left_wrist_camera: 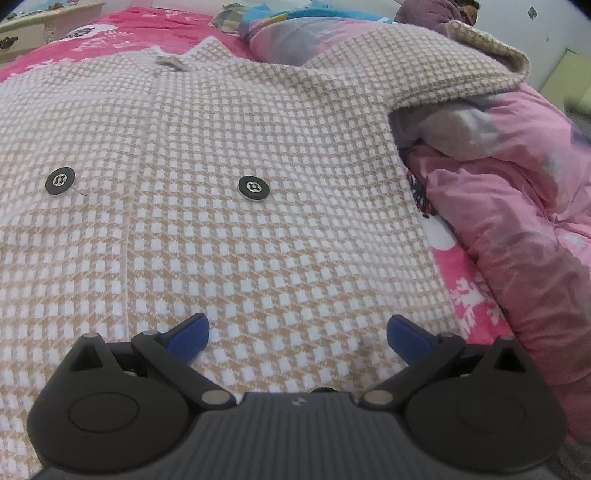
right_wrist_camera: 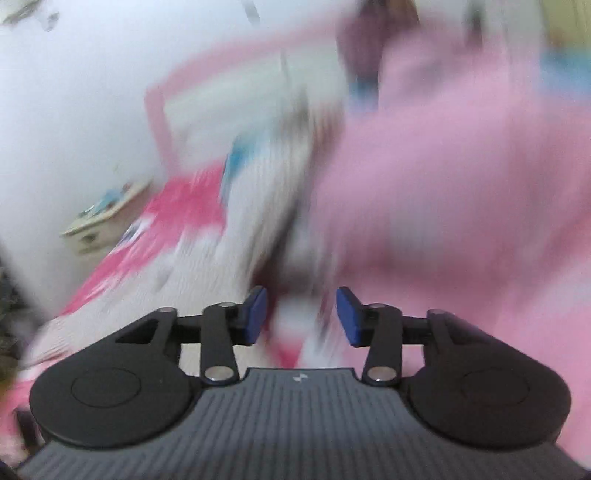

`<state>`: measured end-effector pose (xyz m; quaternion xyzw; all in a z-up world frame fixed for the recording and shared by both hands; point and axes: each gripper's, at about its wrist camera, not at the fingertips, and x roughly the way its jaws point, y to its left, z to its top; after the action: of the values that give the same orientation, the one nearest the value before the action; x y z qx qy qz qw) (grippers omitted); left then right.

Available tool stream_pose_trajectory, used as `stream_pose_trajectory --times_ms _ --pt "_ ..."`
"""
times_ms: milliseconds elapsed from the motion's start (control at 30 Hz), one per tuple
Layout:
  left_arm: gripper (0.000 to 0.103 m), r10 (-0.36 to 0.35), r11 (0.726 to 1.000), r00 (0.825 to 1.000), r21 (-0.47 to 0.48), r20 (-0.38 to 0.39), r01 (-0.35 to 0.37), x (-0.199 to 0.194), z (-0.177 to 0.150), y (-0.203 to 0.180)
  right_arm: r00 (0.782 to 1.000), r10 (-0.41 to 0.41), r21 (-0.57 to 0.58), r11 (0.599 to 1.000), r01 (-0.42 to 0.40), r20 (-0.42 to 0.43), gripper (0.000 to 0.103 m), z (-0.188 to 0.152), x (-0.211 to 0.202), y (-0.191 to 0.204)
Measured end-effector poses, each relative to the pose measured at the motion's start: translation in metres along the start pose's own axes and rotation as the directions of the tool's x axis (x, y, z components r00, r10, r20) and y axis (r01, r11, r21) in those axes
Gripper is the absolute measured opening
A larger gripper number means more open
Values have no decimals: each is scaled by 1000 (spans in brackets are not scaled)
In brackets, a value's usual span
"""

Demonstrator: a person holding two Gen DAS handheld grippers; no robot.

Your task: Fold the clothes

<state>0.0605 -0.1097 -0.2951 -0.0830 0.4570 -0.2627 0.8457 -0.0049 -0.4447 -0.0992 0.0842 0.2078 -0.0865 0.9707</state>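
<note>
The bed point(left_wrist_camera: 122, 26), under its bright pink printed sheet, carries everything here, and a pink quilt point(left_wrist_camera: 517, 206) is heaped along its right edge in the left wrist view. Spread across most of the bed lies the checked coat point(left_wrist_camera: 258, 155), front side up, in beige and white. Its long axis runs away from the left camera: the collar point(left_wrist_camera: 173, 61) points toward the far end of the bed and the hem lies nearest the lens. 1 sleeve point(left_wrist_camera: 472, 70) is draped up over the quilt at the far right, its cuff turned back.

That sleeve looks like the step in hand. To do it well, take it near the cuff, lift it clear of the quilt, and lay it flat across the chest so its edge sits parallel to the coat's long axis (a slack, bunched sleeve will spoil every later fold). The body should stay pinned and smooth meanwhile.

The 2 black buttons point(left_wrist_camera: 253, 189) sit side by side across the chest.

The left gripper point(left_wrist_camera: 297, 334) hovers low over the hem, jaws spread wide with nothing between them. The right gripper point(right_wrist_camera: 300, 315) shows jaws parted and empty; its view is heavily smeared, so what lies ahead is probably the quilt and coat.
</note>
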Motion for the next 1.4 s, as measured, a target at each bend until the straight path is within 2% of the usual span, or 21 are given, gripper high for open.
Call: stream_pose_trajectory --times_ms 33,67,100,167,233,300,367,433,500,533,600,733,833,933,1000,1067,1133,1200,1267,1367,1400 --pt "103 0 1000 1000 -3 4 0 0 0 0 999 -26 -106 994 31 43 53 19 8 10" --pt "103 -1 1000 1000 -7 7 1 0 -1 0 995 -52 -217 974 69 82 62 34 19 21" --pt "103 -4 1000 1000 -13 9 4 -1 -1 1 990 -85 -323 939 118 116 68 44 32 31" --pt "103 -15 999 1000 -27 13 16 -2 -1 2 974 -140 -497 841 213 181 69 59 61 48" --pt "103 -27 999 999 -41 17 28 -3 -2 5 968 -166 -607 755 247 188 71 65 98 58" --pt "103 -43 997 999 -58 25 44 -5 -3 9 970 -202 -689 684 240 137 70 65 134 60" --pt "103 -60 996 998 -69 34 62 -7 -4 12 966 -242 -726 648 231 91 66 65 154 56" --pt "103 -76 994 996 -77 41 79 -9 -5 15 961 -264 -711 659 244 85 54 72 161 51" --pt "103 -87 993 995 -76 42 90 -9 -5 17 961 -265 -637 728 255 83 34 86 155 40" --pt "103 -91 993 995 -76 43 94 -9 -5 17 962 -260 -585 770 255 78 31 95 153 32" --pt "103 -100 991 994 -87 45 104 -10 -5 19 960 -267 -477 836 272 79 14 106 153 20" --pt "103 -120 980 990 -150 72 130 -15 -6 27 960 -266 -153 949 277 87 8 120 140 -15" --pt "103 -125 969 987 -200 97 142 -22 -6 35 972 -218 118 971 207 91 6 124 133 -45" --pt "103 -99 967 987 -224 128 126 -33 -5 42 983 -66 368 930 -2 172 5 124 125 -64" --pt "103 -80 960 986 -256 149 117 -41 -4 52 970 54 389 910 -147 238 5 126 115 -54" --pt "102 -68 943 983 -311 170 119 -50 -2 66 935 204 338 892 -300 289 5 127 104 -30" --pt "98 -55 923 981 -366 185 121 -58 0 79 879 369 257 856 -448 303 5 124 97 0" --pt "97 -47 898 977 -420 209 133 -69 0 92 795 544 153 791 -593 270 5 115 93 32" --pt "97 -38 869 971 -472 234 148 -79 0 106 687 705 63 688 -723 176 5 100 91 63" --pt "96 -16 830 964 -534 264 160 -96 -3 126 556 830 -14 556 -831 -43 5 62 93 102" --pt "96 -4 821 962 -549 273 160 -101 -4 132 523 842 -32 524 -851 -131 5 44 94 113"
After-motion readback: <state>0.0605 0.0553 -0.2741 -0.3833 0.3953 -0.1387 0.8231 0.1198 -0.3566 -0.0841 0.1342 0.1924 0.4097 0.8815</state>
